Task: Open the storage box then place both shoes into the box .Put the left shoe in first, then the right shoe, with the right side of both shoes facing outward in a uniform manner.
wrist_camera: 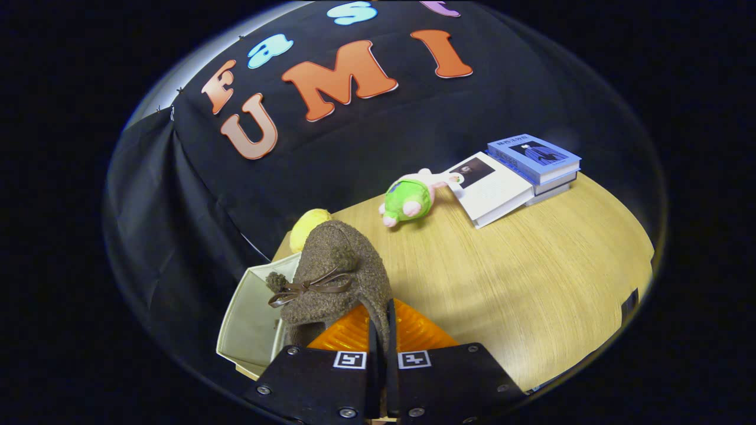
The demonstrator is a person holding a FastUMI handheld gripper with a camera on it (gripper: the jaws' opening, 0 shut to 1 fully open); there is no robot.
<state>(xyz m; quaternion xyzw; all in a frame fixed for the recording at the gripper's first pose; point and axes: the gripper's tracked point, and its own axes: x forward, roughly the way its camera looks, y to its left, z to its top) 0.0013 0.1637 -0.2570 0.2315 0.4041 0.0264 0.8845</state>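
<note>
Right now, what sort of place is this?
Likely a staged tabletop booth: a wooden table against black cloth, with stacked books, a plush toy and an open storage box. The tongs grip a brown shoe.

The shoe [339, 277], pinched between the closed fingers of the gripper [381, 348], is showing rough, nubbly brown wool with a smooth leather-like bow. The table [531, 277] at right is showing matt wood grain; the box [251, 324] at lower left is looking matt and smooth.

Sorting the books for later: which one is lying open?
The white book lies open, pages showing, beside the green plush toy. The blue book is closed, atop another. The gripper is shut on the shoe.
</note>
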